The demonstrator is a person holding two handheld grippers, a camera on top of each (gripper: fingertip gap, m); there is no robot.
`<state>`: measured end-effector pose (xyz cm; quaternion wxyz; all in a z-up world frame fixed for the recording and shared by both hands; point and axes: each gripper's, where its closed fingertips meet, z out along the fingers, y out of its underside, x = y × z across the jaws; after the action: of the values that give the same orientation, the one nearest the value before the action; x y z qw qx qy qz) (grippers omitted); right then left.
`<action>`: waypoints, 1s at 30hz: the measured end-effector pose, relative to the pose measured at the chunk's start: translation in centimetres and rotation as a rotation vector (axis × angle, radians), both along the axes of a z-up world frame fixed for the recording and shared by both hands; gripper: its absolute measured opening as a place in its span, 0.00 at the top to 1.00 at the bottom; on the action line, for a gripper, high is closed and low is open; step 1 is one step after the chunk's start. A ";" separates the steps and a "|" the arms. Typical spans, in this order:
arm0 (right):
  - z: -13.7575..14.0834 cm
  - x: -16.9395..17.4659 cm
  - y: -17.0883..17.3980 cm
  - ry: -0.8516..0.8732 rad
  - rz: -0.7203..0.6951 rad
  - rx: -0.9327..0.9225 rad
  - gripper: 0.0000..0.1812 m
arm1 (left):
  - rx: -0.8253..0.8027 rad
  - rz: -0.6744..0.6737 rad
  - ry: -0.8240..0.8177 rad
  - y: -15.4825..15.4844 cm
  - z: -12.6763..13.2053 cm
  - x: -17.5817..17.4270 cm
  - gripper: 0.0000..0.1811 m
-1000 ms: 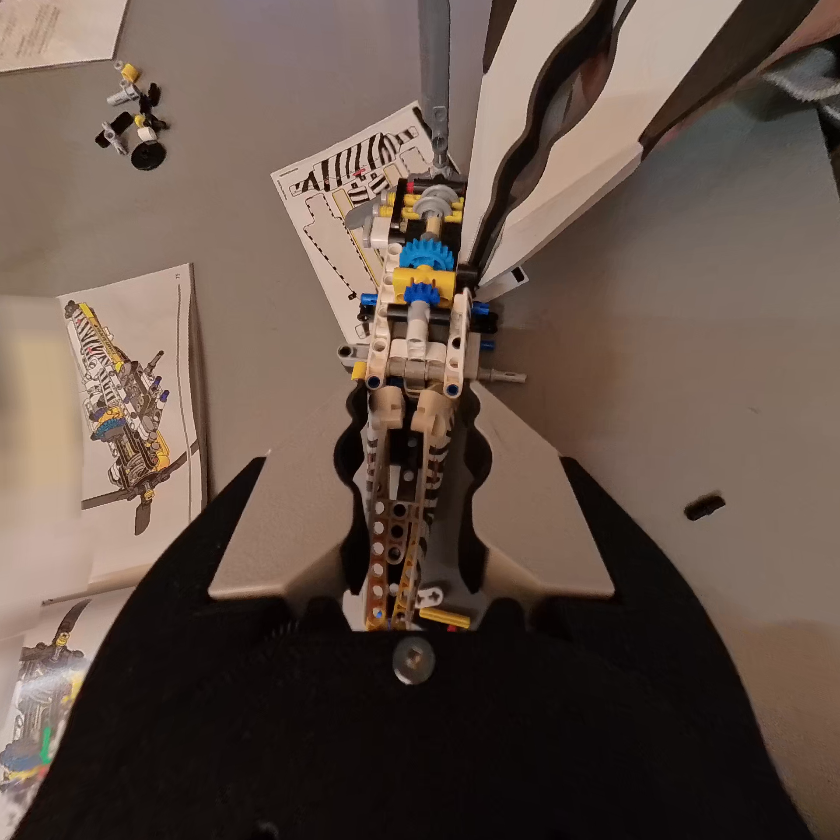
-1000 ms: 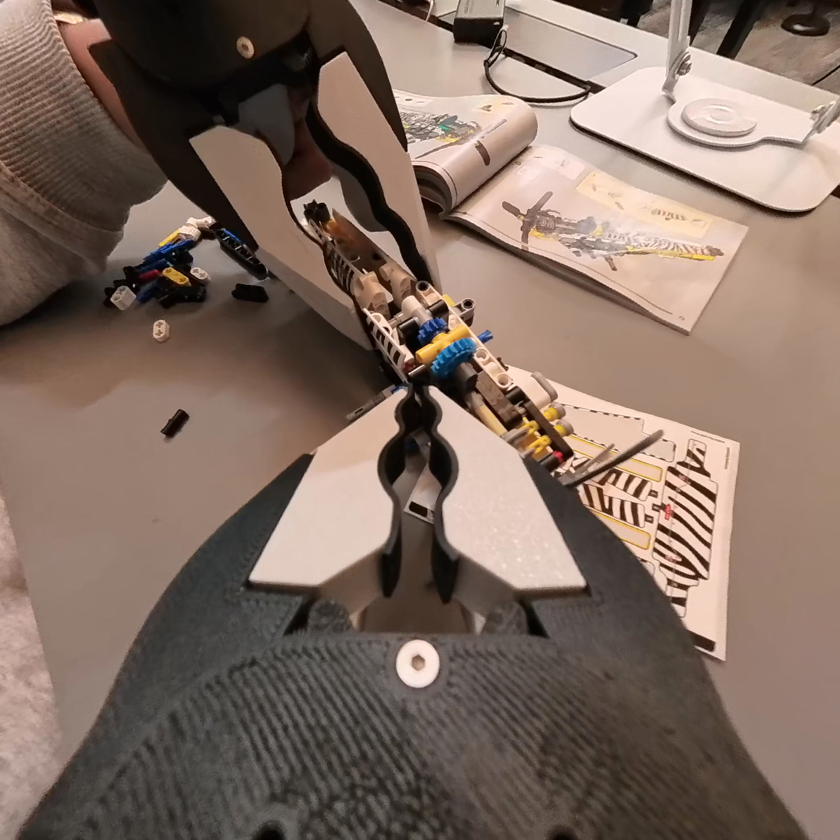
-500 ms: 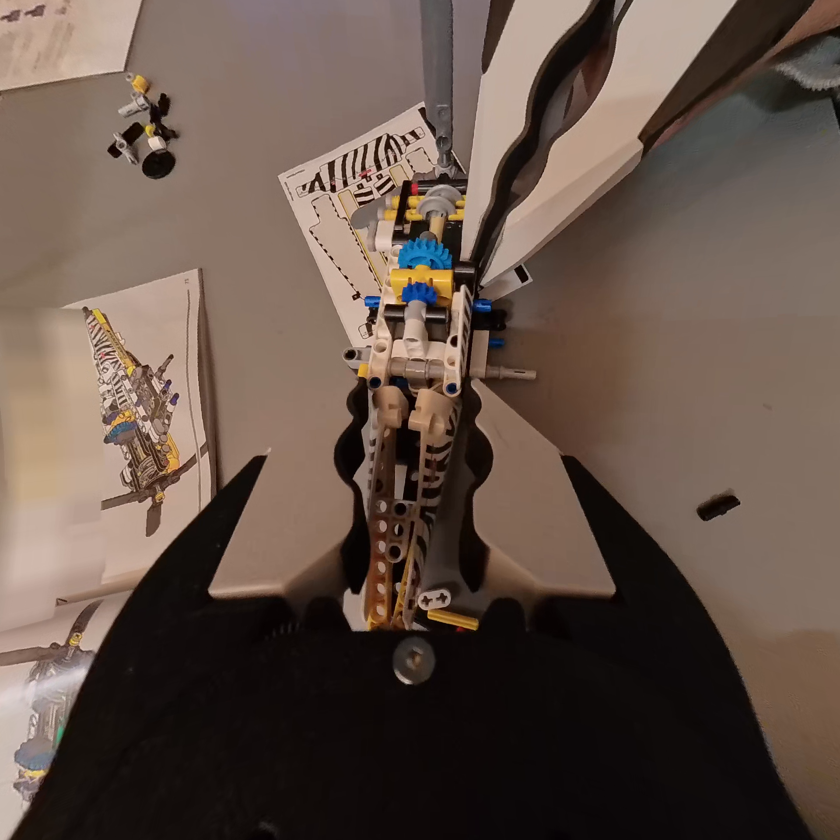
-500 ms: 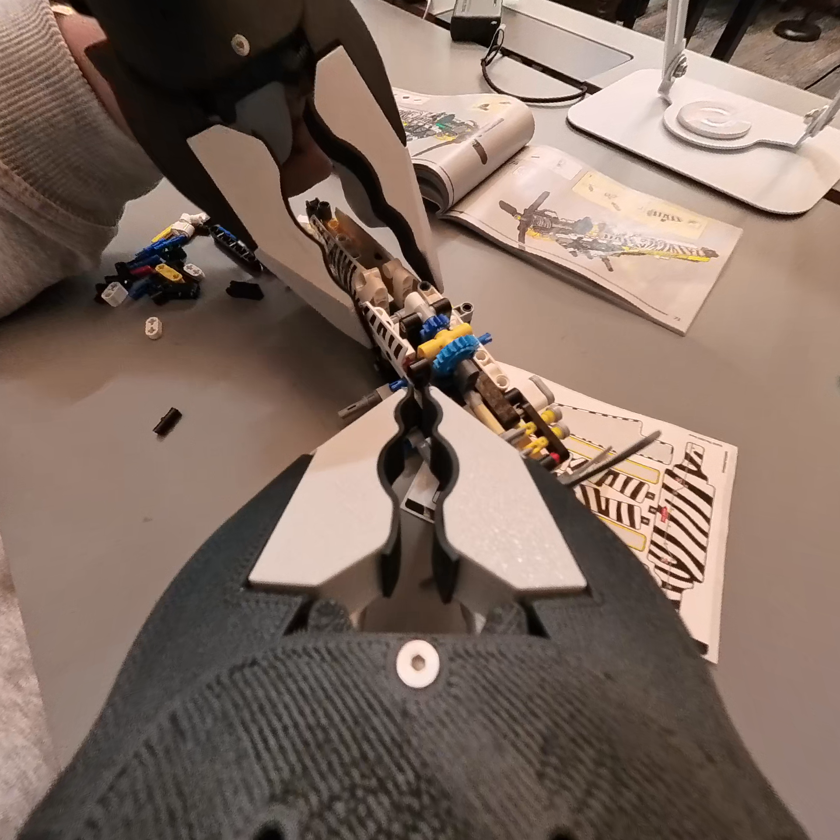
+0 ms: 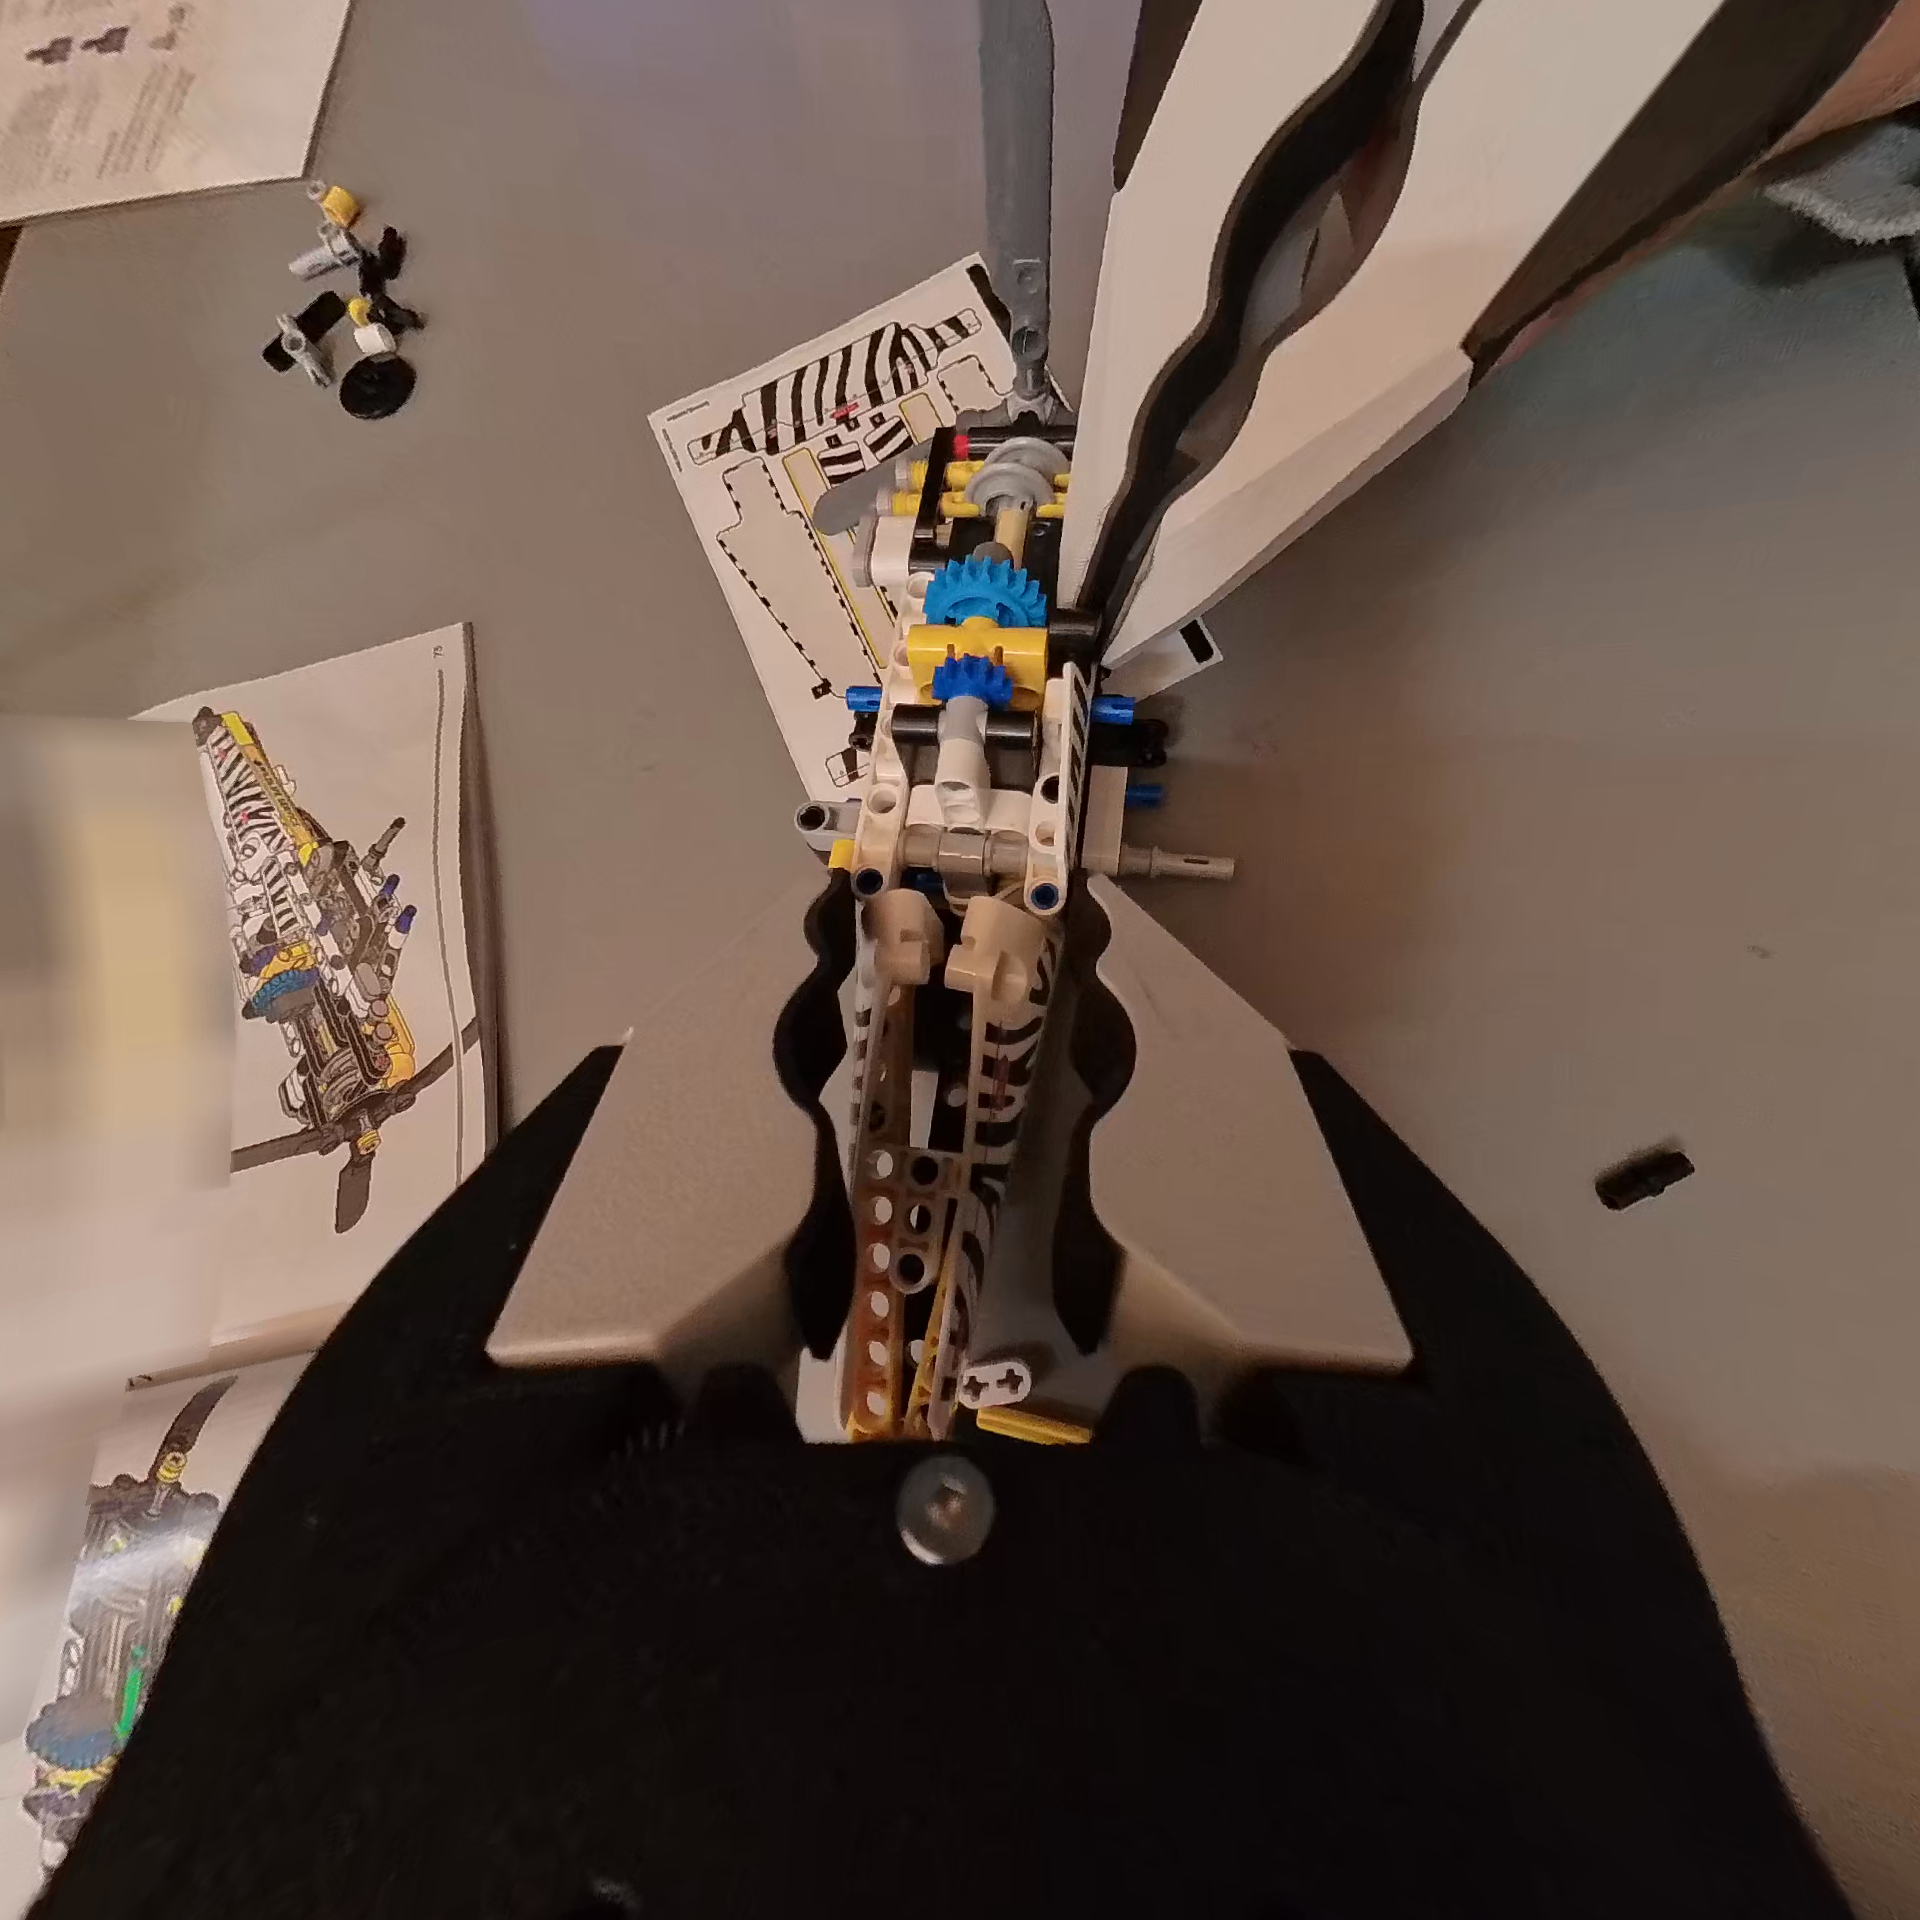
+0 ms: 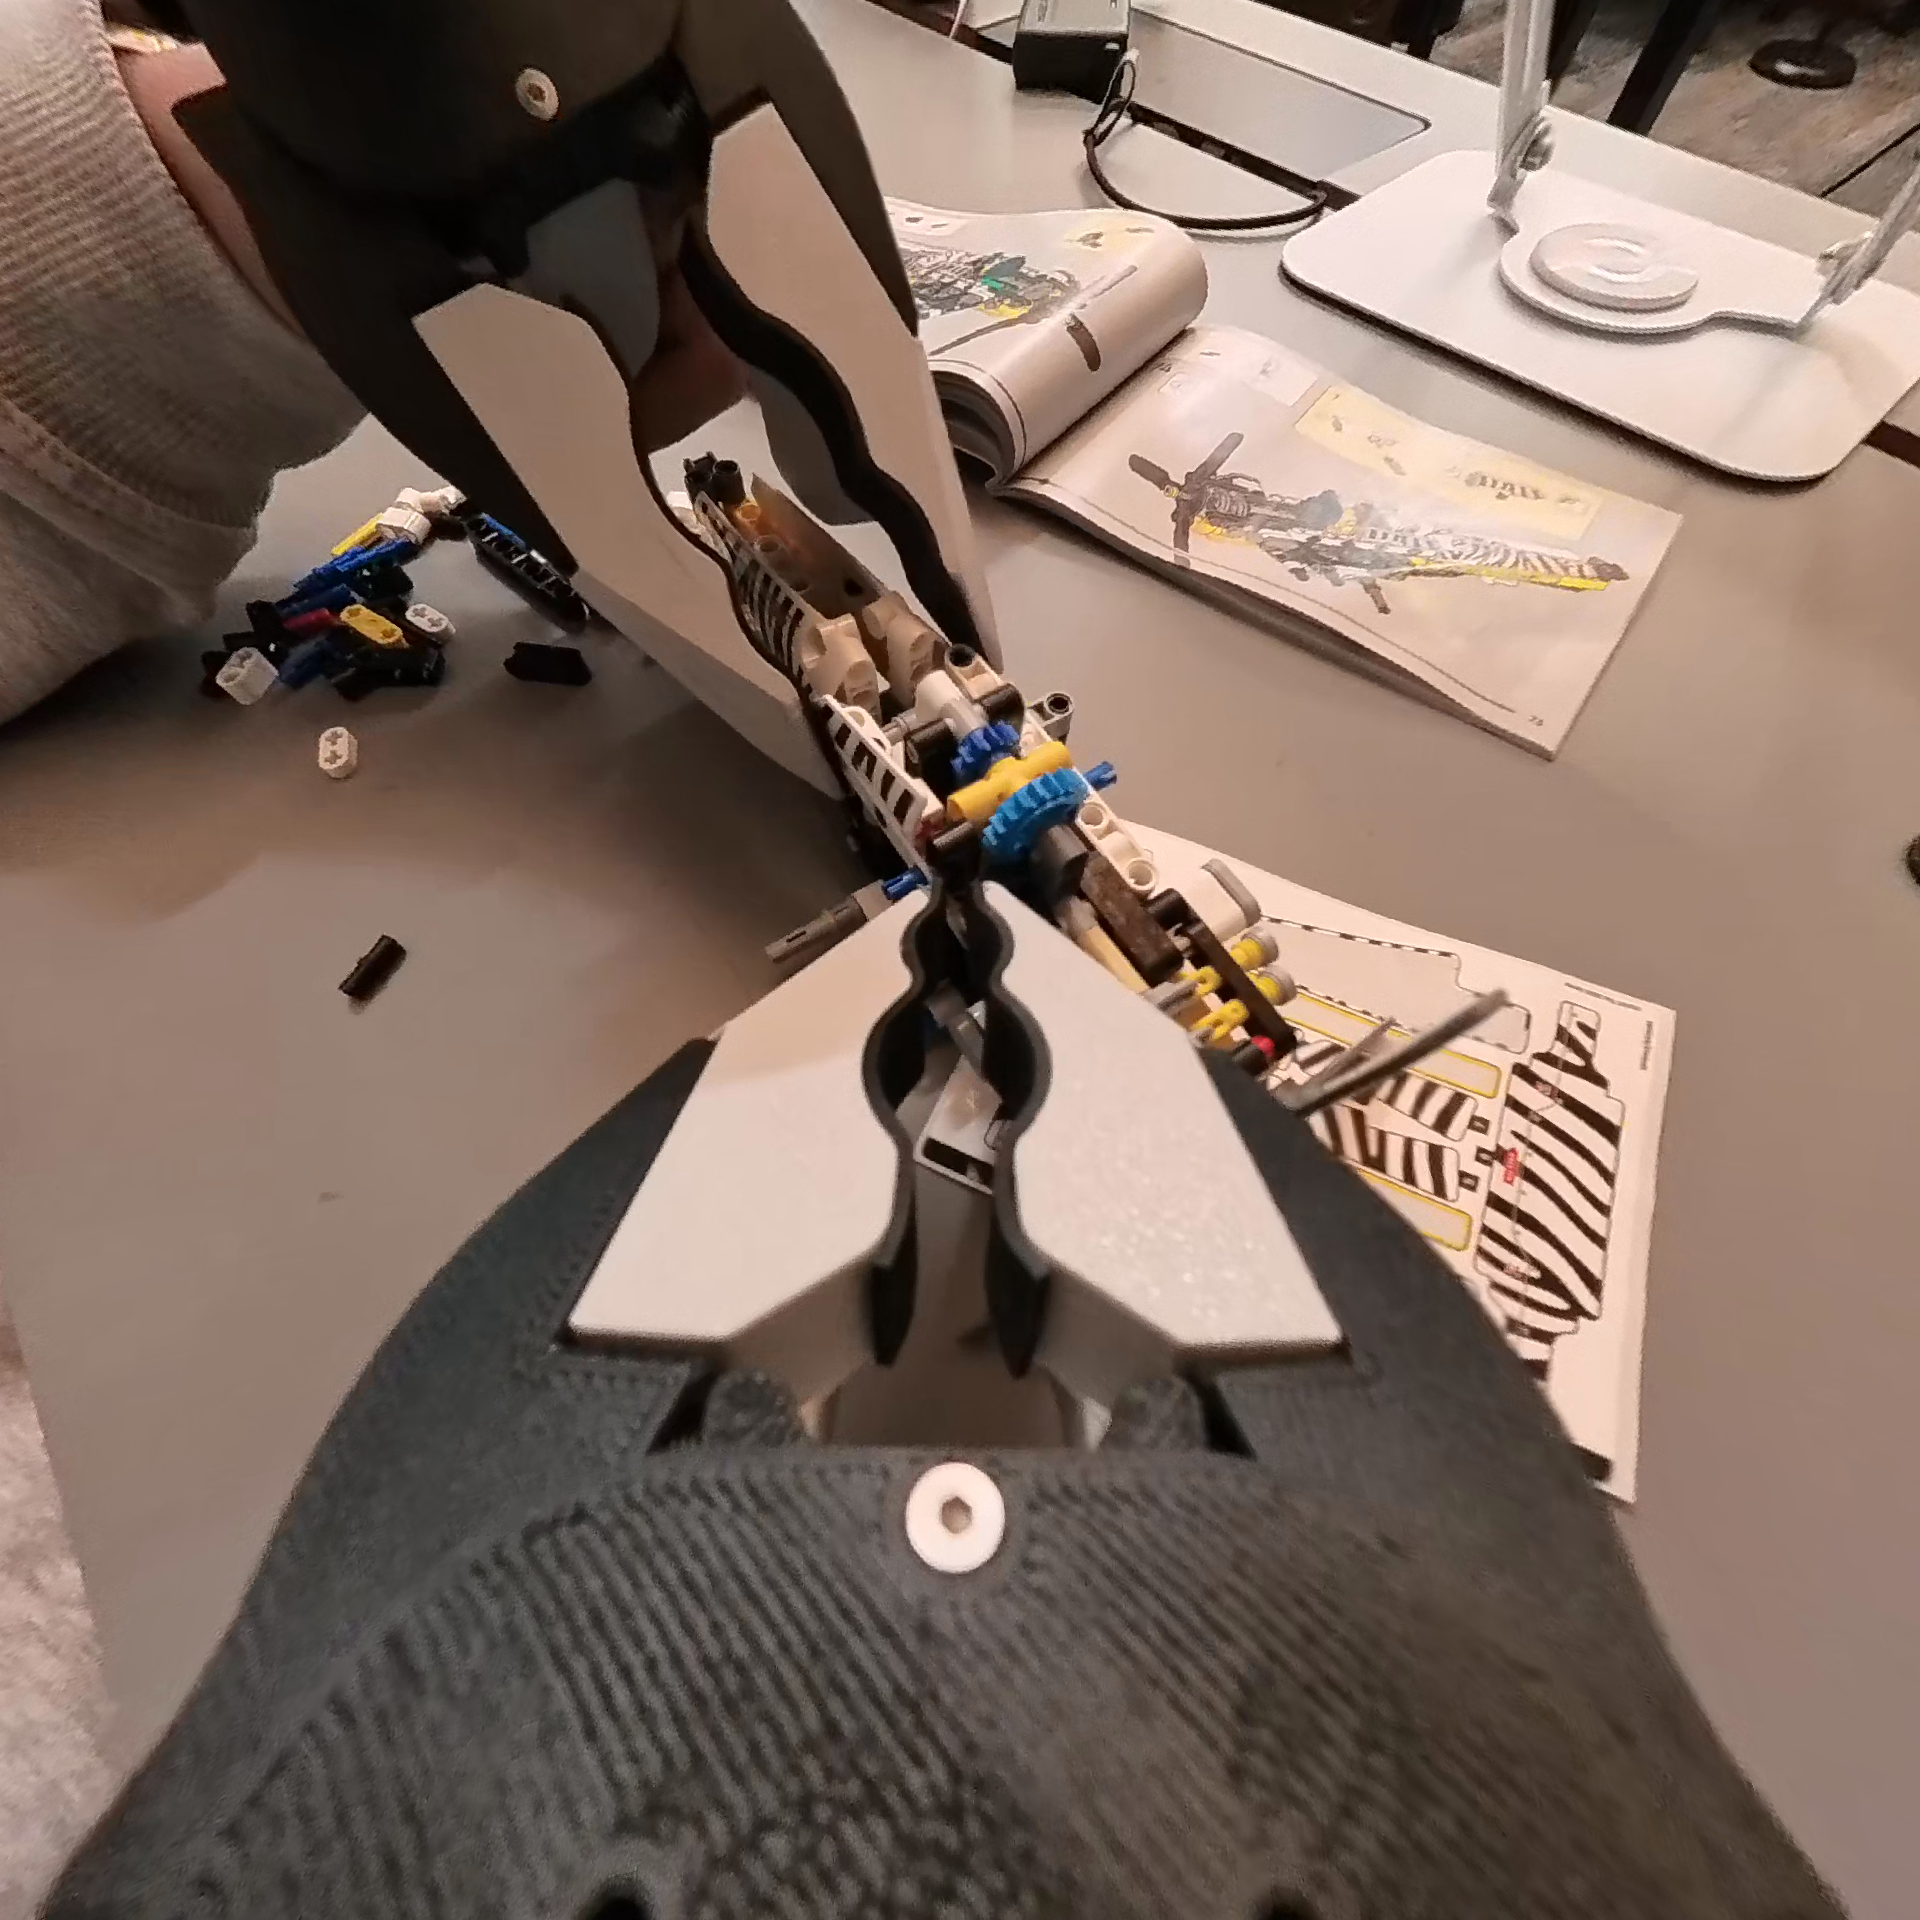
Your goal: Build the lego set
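lego model point(image 5: 961, 935) between left gripper point(image 5: 956, 914) jaws

Bare table point(image 6: 436, 1091) lies open left of the lego model point(image 6: 997, 800); loose pieces point(image 6: 343, 634), booklet point(image 6: 1299, 488) and sticker sheet point(image 6: 1507, 1122) crowd elsewhere.

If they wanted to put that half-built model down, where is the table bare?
Bare grey table lies between the right gripper and the lone black pin. It is crowded around the loose-parts pile, the sticker sheet under the model, and the open instruction booklet behind.
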<state>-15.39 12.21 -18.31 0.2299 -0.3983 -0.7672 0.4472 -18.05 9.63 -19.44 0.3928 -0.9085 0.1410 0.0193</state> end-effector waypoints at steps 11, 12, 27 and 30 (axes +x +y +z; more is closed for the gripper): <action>0.1 0.0 -0.2 0.018 -0.006 0.077 1.00 | -0.018 0.015 0.004 0.0 0.0 0.0 0.79; 0.2 0.0 -0.2 0.024 -0.010 0.097 1.00 | -0.019 0.017 0.005 0.0 0.0 -0.1 0.79; 0.1 -0.1 -0.5 0.034 -0.004 0.151 1.00 | -0.022 0.036 -0.003 0.3 0.0 0.0 0.79; 0.1 -0.1 -0.5 0.035 -0.005 0.155 1.00 | -0.023 0.037 -0.002 0.3 0.0 0.0 0.79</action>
<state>-15.45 11.68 -18.20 0.2746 -0.3734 -0.7942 0.3929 -18.09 9.95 -19.45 0.3820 -0.9155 0.1239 0.0242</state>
